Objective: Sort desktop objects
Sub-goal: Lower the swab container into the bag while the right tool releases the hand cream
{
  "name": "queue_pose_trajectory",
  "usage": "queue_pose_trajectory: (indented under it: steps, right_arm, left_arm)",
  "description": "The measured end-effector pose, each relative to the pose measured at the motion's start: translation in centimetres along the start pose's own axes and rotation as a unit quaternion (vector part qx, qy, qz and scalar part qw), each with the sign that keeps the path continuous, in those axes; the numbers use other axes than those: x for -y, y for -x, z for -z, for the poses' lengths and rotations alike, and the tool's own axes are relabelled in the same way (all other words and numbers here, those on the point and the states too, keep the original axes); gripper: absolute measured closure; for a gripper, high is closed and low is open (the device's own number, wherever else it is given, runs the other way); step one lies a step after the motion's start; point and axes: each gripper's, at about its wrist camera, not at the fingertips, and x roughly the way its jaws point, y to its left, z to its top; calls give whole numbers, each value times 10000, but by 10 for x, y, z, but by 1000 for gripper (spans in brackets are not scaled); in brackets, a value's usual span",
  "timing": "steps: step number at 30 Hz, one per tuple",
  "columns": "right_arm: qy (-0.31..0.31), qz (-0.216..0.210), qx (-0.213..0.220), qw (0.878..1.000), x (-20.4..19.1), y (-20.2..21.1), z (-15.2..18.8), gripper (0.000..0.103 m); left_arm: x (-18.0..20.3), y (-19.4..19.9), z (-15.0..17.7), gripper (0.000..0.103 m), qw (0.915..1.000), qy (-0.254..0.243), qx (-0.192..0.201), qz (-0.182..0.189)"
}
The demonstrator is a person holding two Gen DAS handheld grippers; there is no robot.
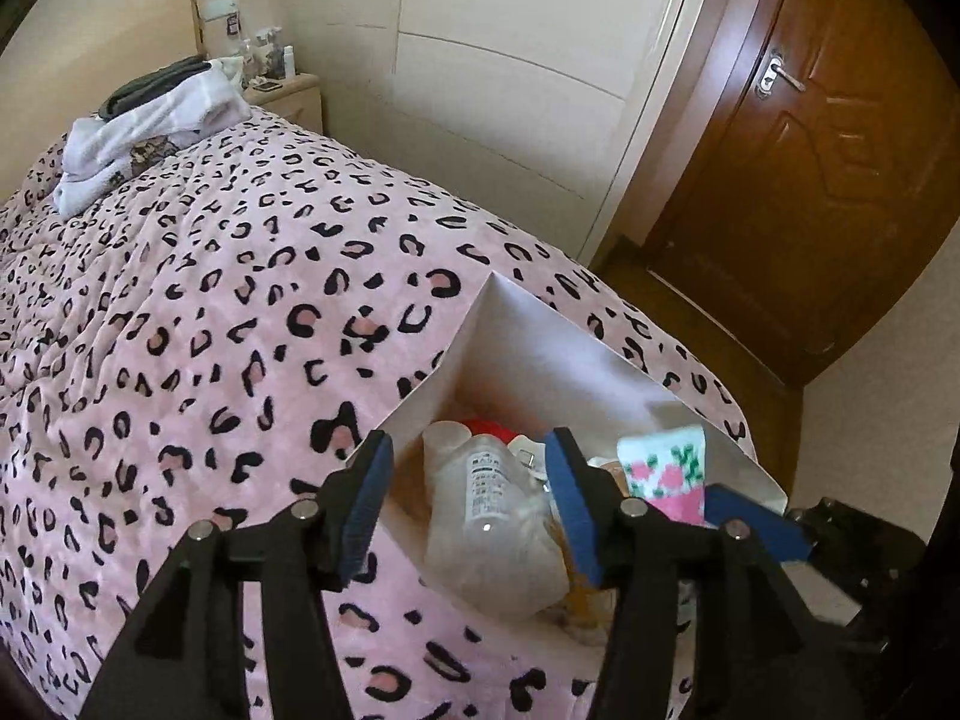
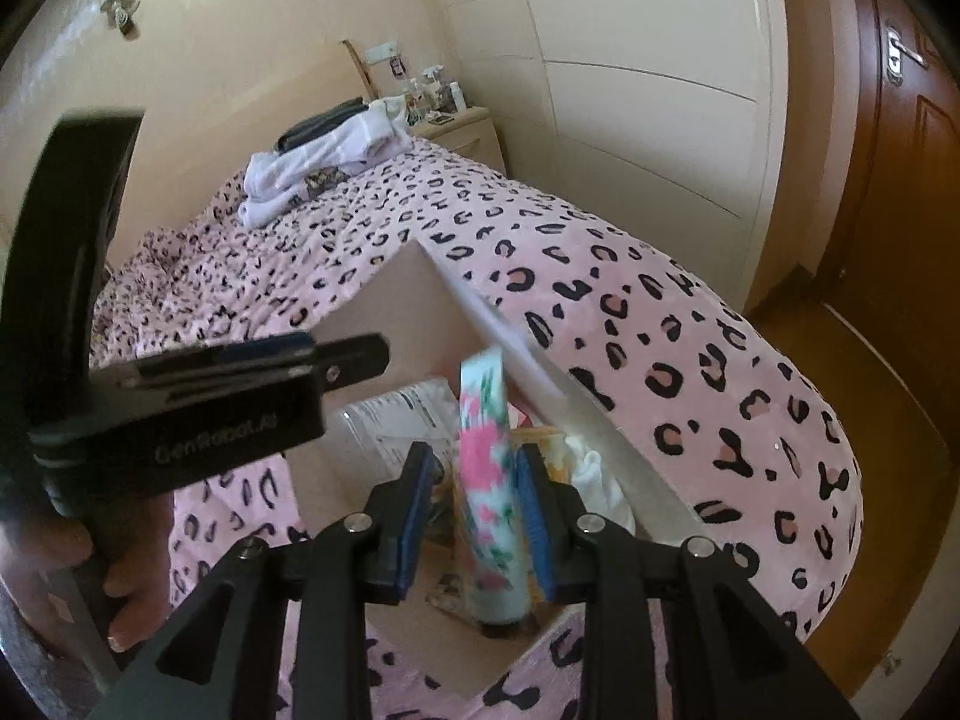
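Note:
A white cardboard box [image 1: 558, 354] sits on the bed and holds several small items. My left gripper [image 1: 468, 438] hangs open over its near corner. Below the gap between its blue pads lies a clear plastic bottle [image 1: 486, 486], untouched. My right gripper [image 2: 474, 450] is over the same box [image 2: 390, 294]. A floral tube [image 2: 486, 480], blurred, stands between its jaws. It leans on the right pad, and a gap shows at the left pad. The left wrist view shows the tube's end [image 1: 660, 468] beside a right gripper pad [image 1: 756, 525].
A pink leopard-print blanket [image 1: 240, 330] covers the bed around the box. Folded white and dark clothes [image 1: 150, 120] lie at its far end by a nightstand [image 1: 294, 93]. A white wardrobe [image 1: 510, 60] and brown door [image 1: 828, 150] stand on the right. A hand [image 2: 120, 594] holds the left gripper.

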Motion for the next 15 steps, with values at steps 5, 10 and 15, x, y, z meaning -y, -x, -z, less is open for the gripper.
queue_pose_trajectory:
  steps: [5,10,15]
  right_arm:
    - [-222,-186,128,9995,3,21,-5,73]
    - [-285,-227,39,9993,-2,34,3,69]
    - [-198,1,-60,9998,-10,43,25,67]
  left_arm:
    - [-5,20,5,44,9999,66,65,-138]
    - [-4,36,17,40,9996,47,61,-272]
    - [1,51,43,29,9989,-15,73,-470]
